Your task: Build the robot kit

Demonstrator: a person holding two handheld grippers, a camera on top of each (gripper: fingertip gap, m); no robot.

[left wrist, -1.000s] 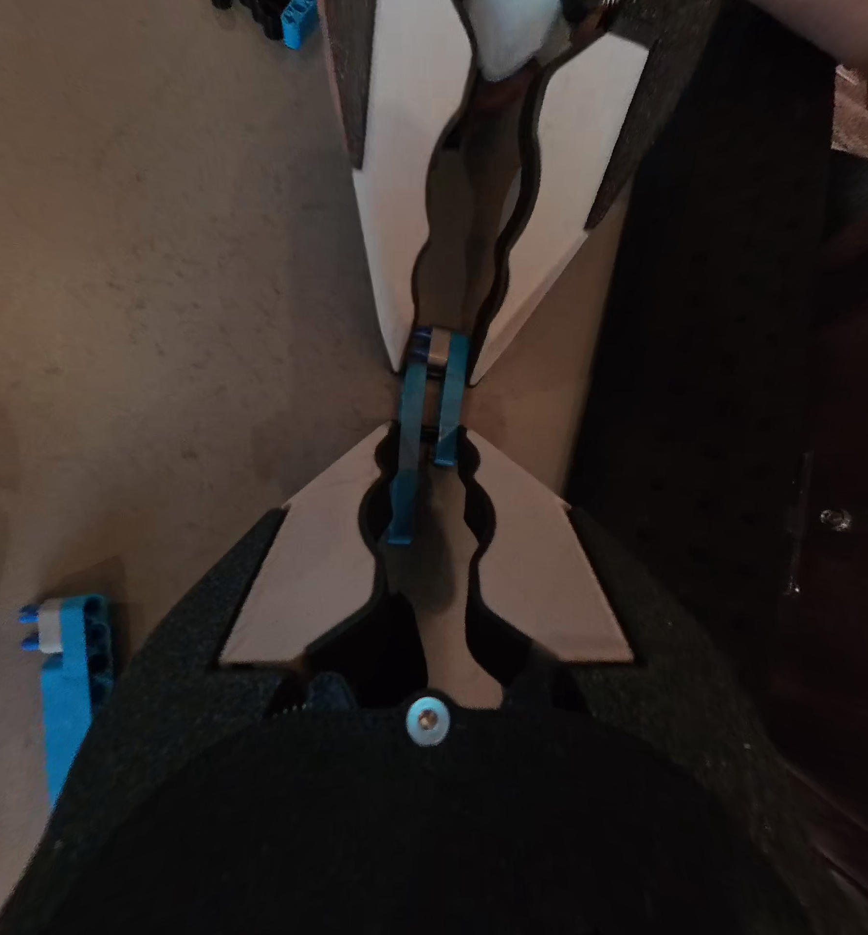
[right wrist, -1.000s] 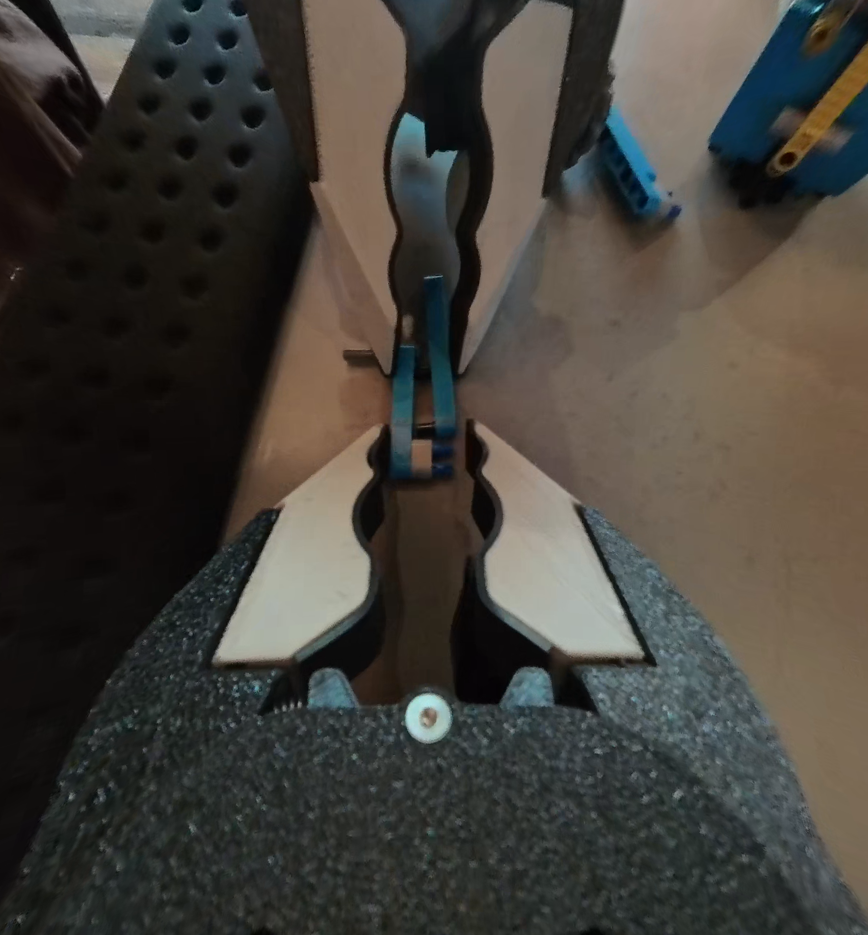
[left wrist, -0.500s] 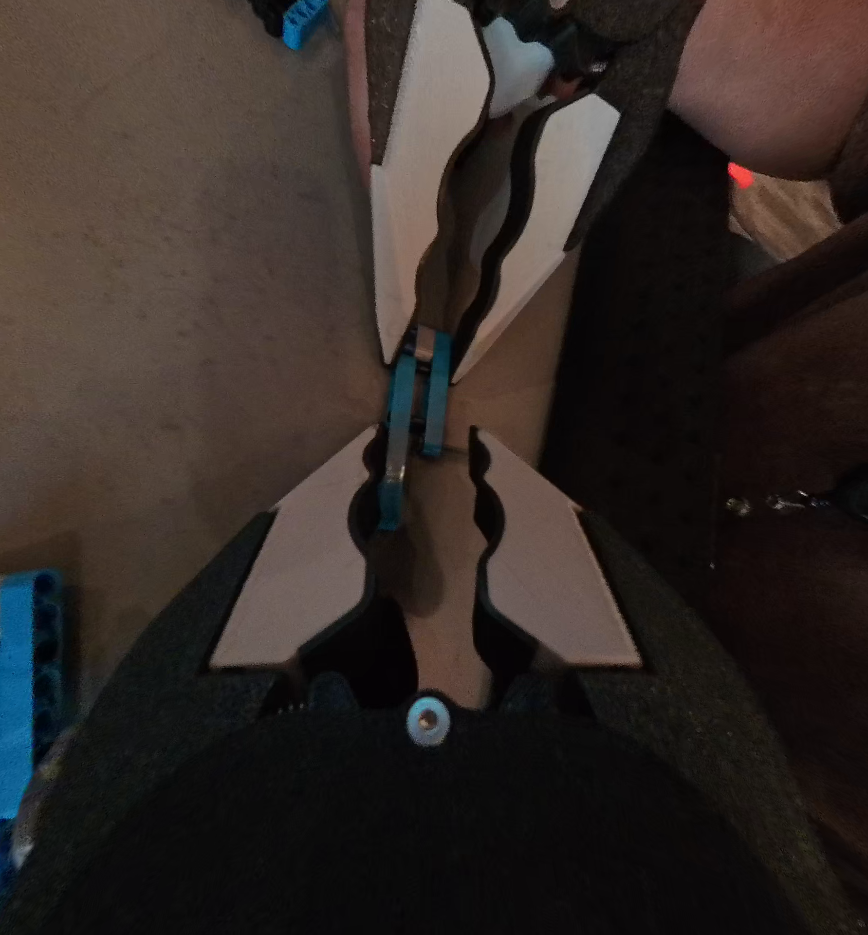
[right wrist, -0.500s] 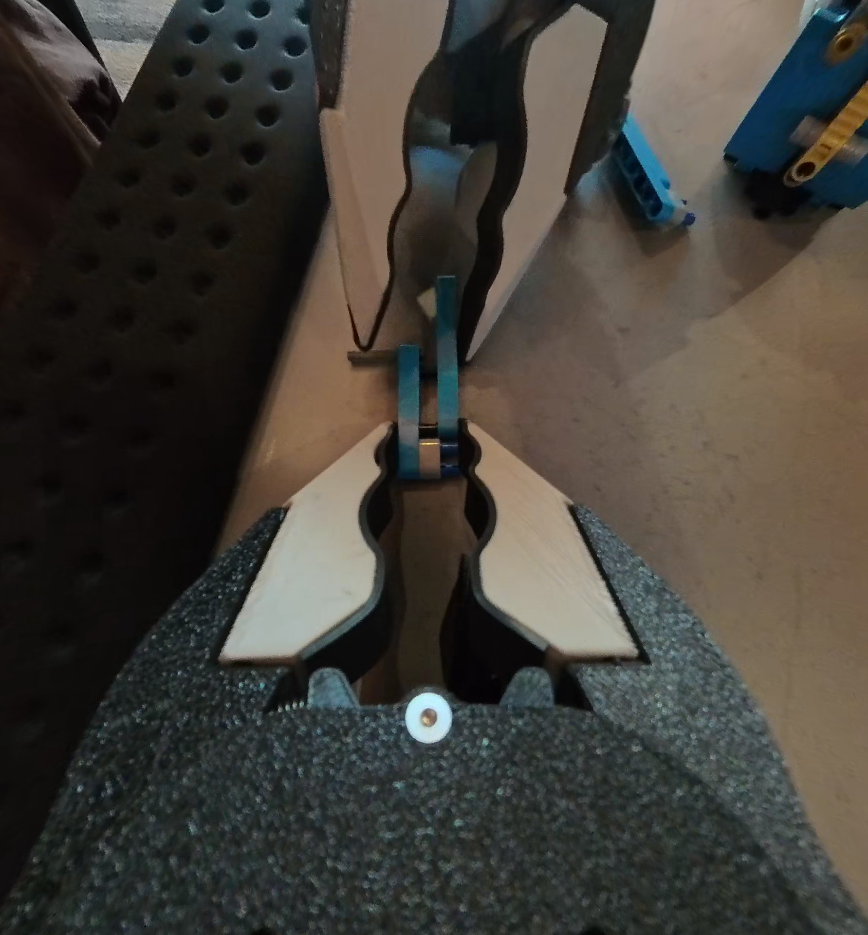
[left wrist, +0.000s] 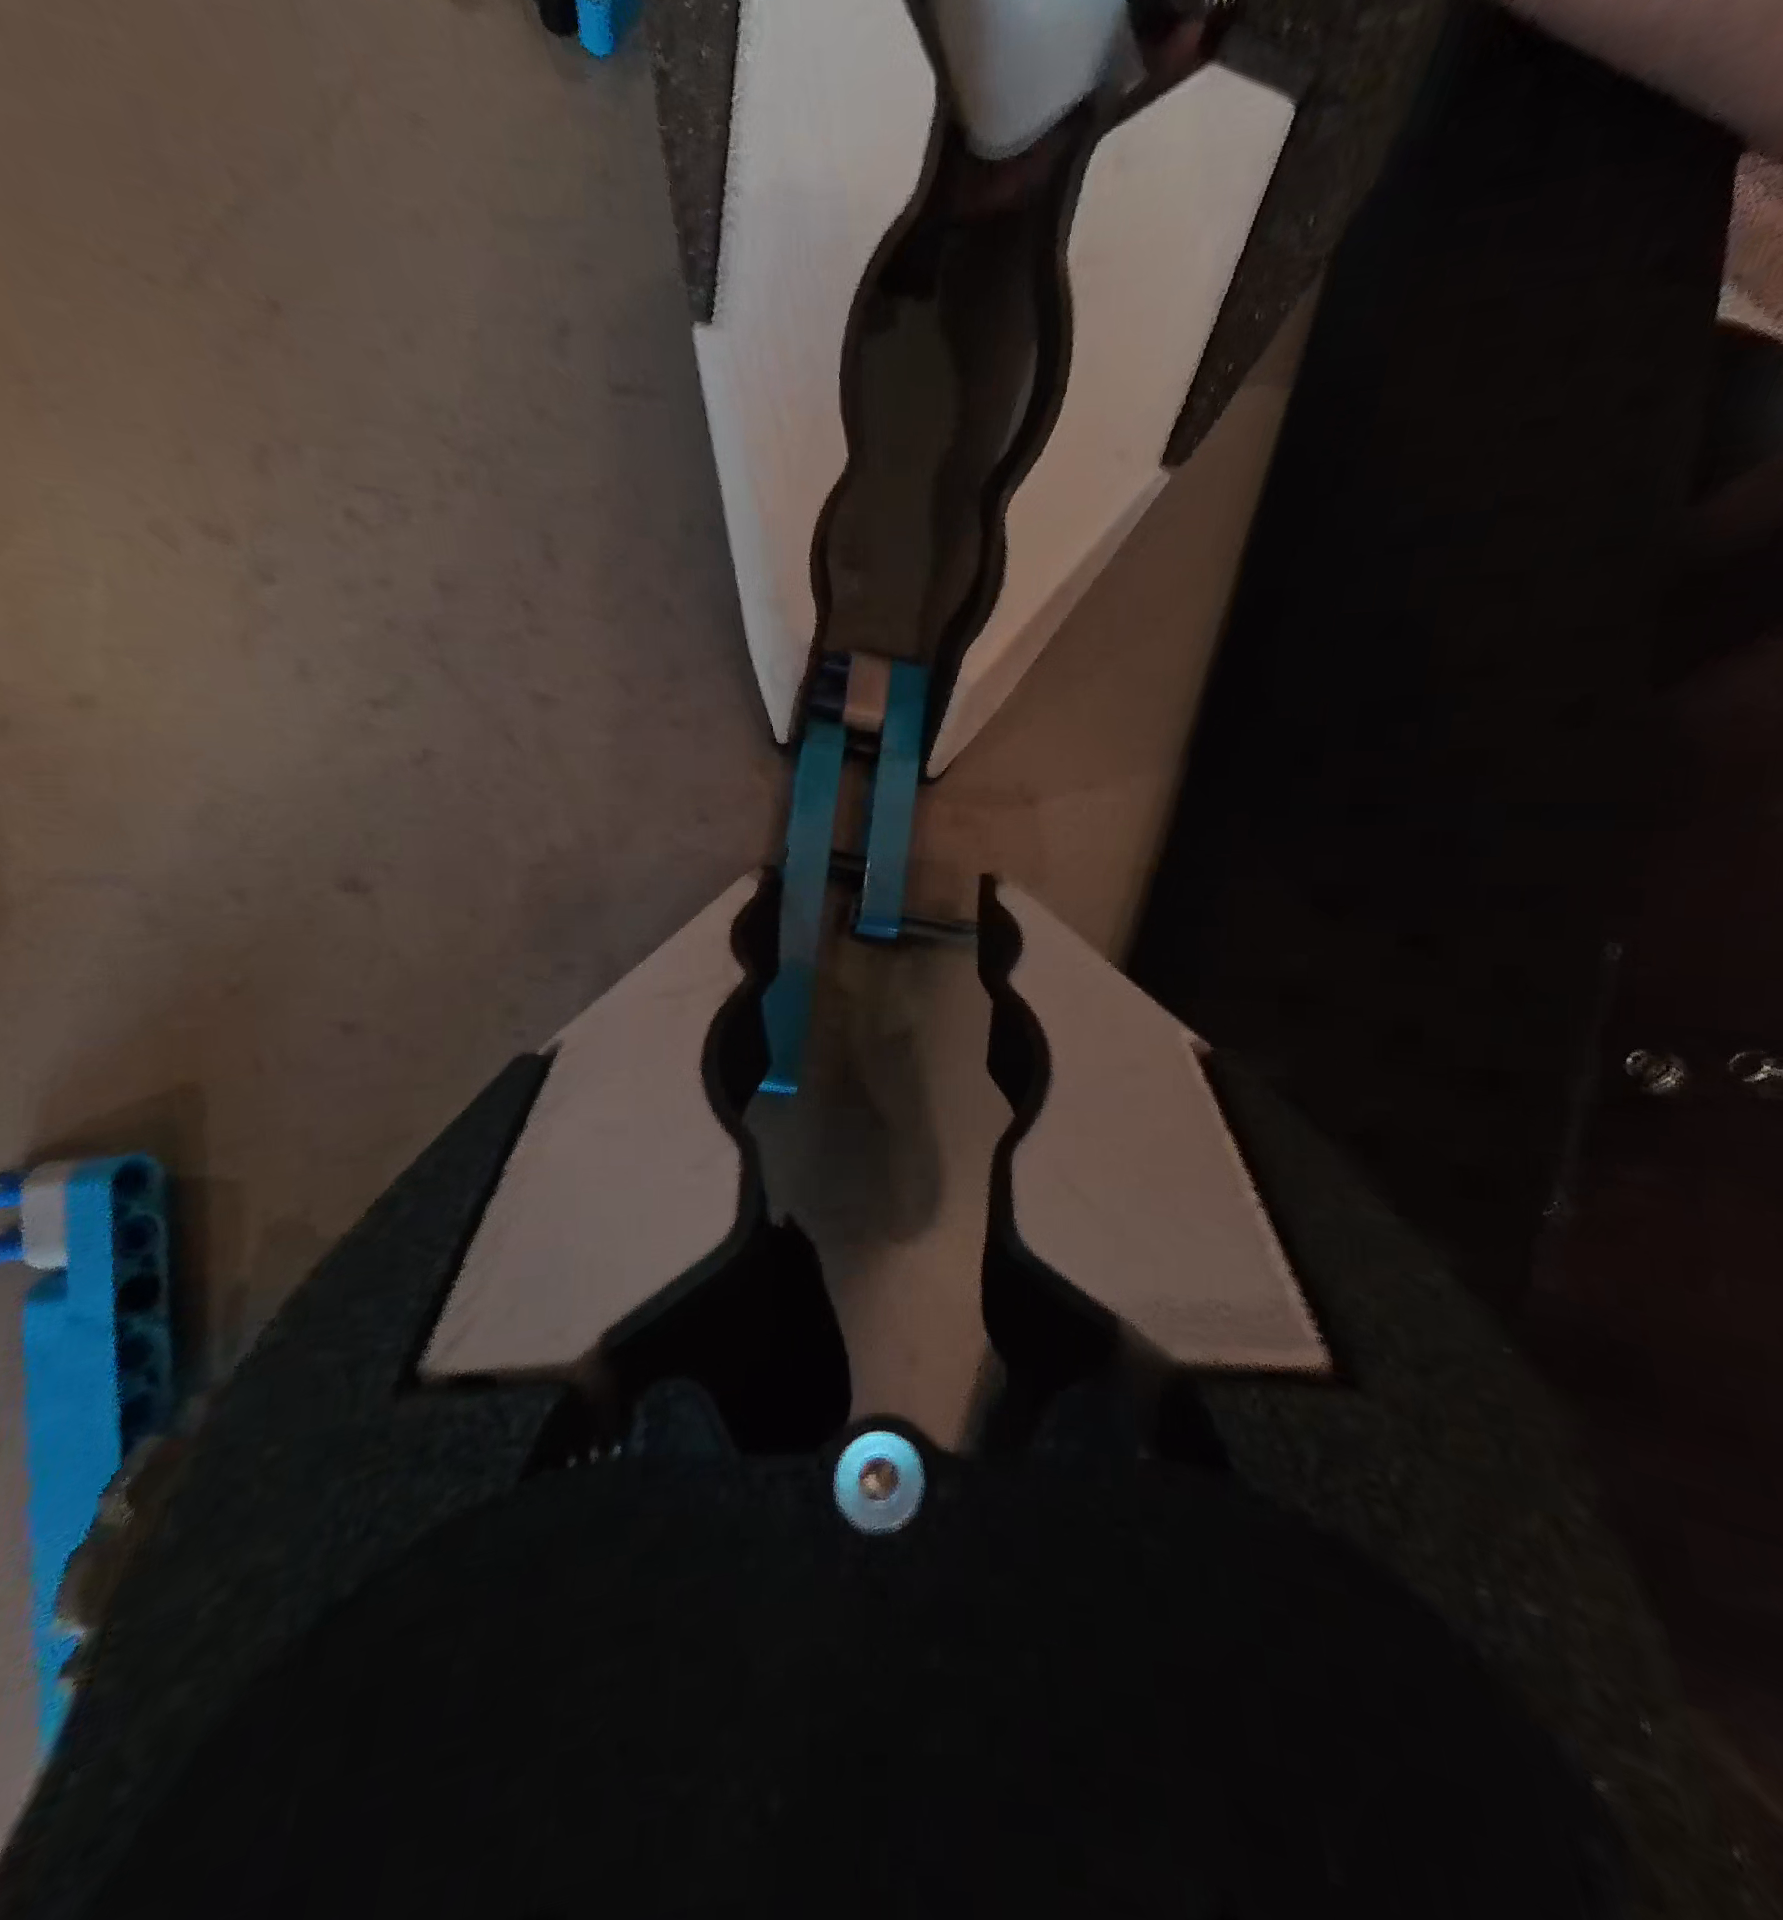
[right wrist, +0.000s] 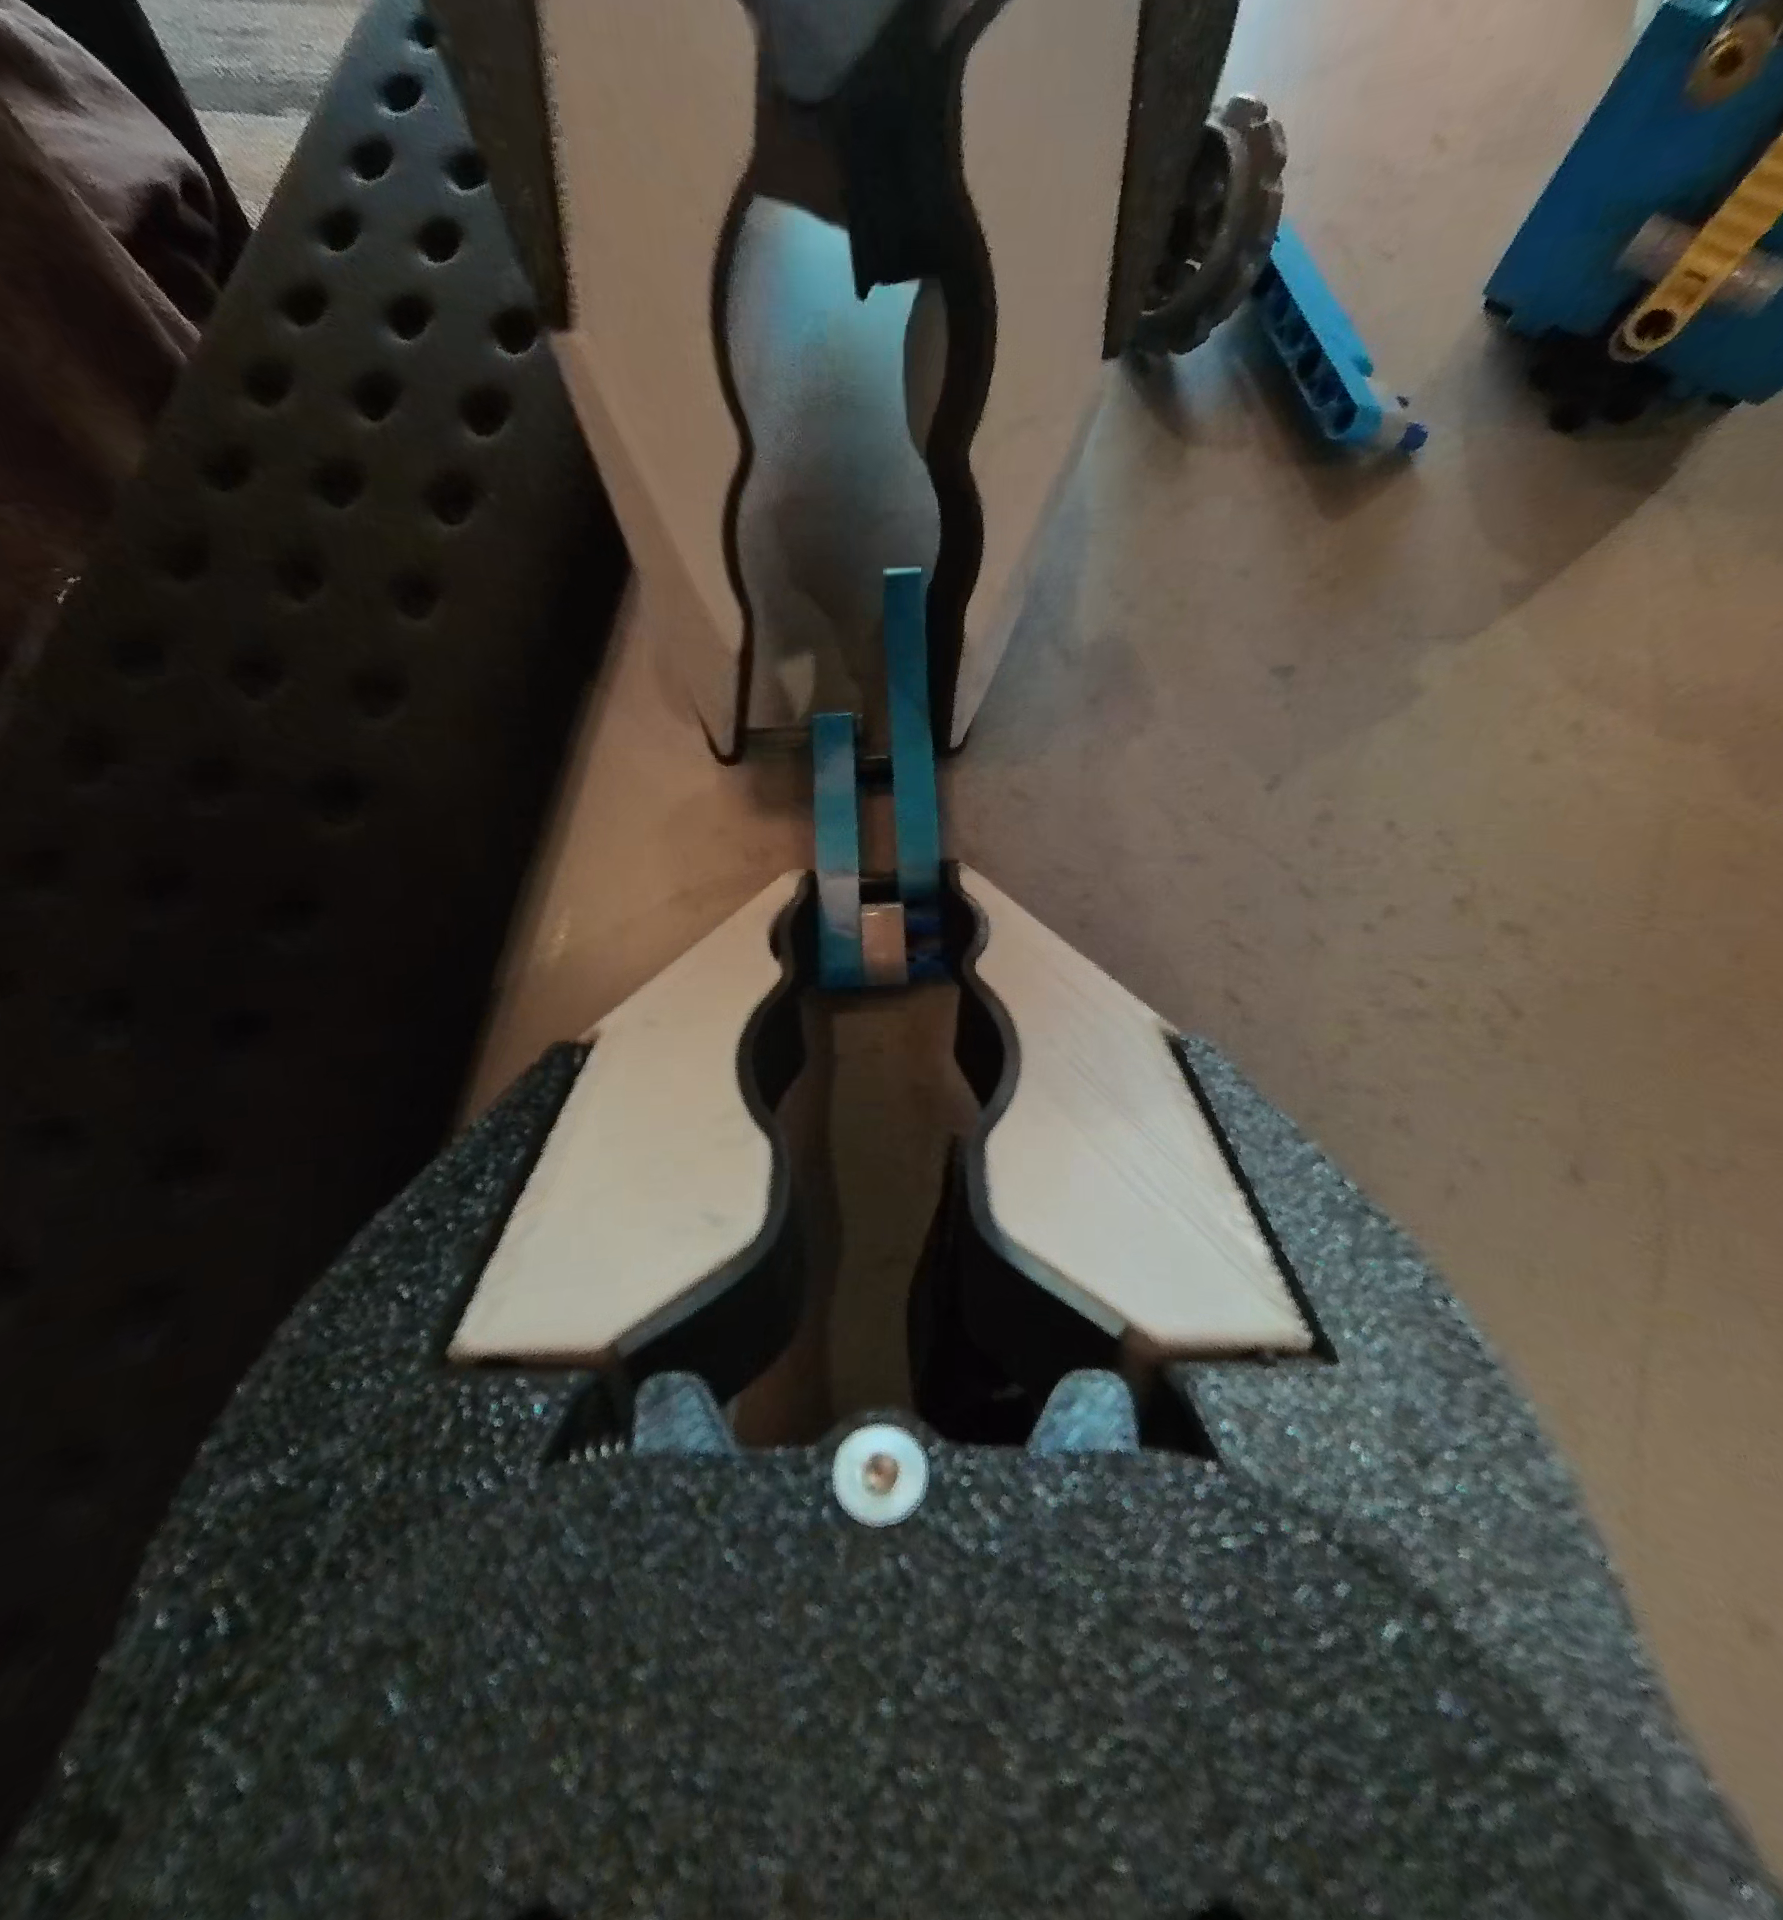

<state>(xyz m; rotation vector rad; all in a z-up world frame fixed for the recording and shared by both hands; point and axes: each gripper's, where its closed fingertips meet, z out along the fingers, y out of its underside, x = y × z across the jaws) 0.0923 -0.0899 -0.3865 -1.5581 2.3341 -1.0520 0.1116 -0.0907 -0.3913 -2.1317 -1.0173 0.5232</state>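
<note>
The two grippers faced each other, tip to tip, just above a tan table [right wrist: 1386, 935]. Between them was a small blue piece [right wrist: 871, 831] made of two thin blue strips side by side, joined by little pins. Its long way ran straight from one gripper to the other.

The right gripper [right wrist: 882, 935] had its jaws closed on one end of the blue piece, where a small grey bit sat.

The left gripper [left wrist: 876, 904] had its jaws partly open. The longer strip [left wrist: 788, 956] reached in between them, close to one finger, but nothing squeezed it. A thin dark pin [left wrist: 918, 930] stuck out sideways at its tips.

A blue beam with holes [left wrist: 87, 1382] lay well apart on the table.
</note>
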